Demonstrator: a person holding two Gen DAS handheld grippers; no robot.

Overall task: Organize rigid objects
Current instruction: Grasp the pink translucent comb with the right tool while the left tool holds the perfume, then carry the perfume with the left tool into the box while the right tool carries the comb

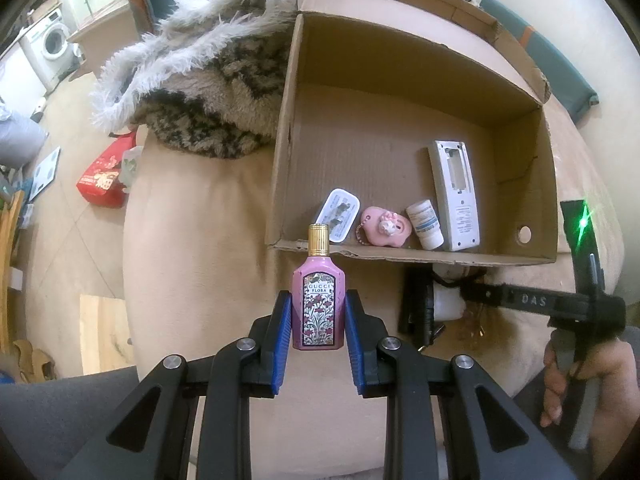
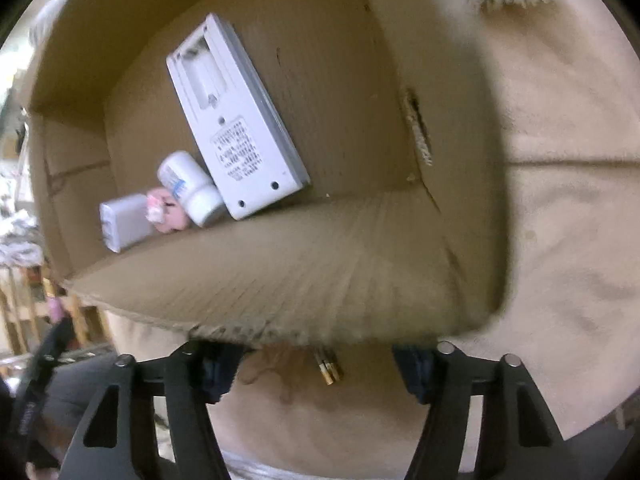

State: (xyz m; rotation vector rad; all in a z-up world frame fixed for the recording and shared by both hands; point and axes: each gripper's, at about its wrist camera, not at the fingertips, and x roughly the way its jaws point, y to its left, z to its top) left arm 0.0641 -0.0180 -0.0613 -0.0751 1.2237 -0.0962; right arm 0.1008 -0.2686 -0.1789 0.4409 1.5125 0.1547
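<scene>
My left gripper [image 1: 318, 320] is shut on a pink Gucci Flora perfume bottle [image 1: 319, 308] with a gold cap, held upright just before the near wall of a cardboard box [image 1: 400, 256]. Inside the box lie a white remote [image 1: 454, 196], a small white pill bottle [image 1: 425, 224], a pink pig keychain [image 1: 386, 227] and a white flat case [image 1: 339, 216]. In the right wrist view the same remote [image 2: 236, 128], pill bottle [image 2: 192, 188], pink keychain [image 2: 170, 216] and white case [image 2: 124, 220] show. My right gripper [image 2: 320, 368] is open beside the box's near wall [image 2: 320, 280], its fingertips hidden under the cardboard.
The box sits on a beige sofa cushion [image 1: 192, 264]. A furry patterned blanket [image 1: 208, 92] lies left of the box. A white object and black parts [image 1: 436, 300] lie by the box's front edge. A red bag [image 1: 106, 178] is on the floor at left.
</scene>
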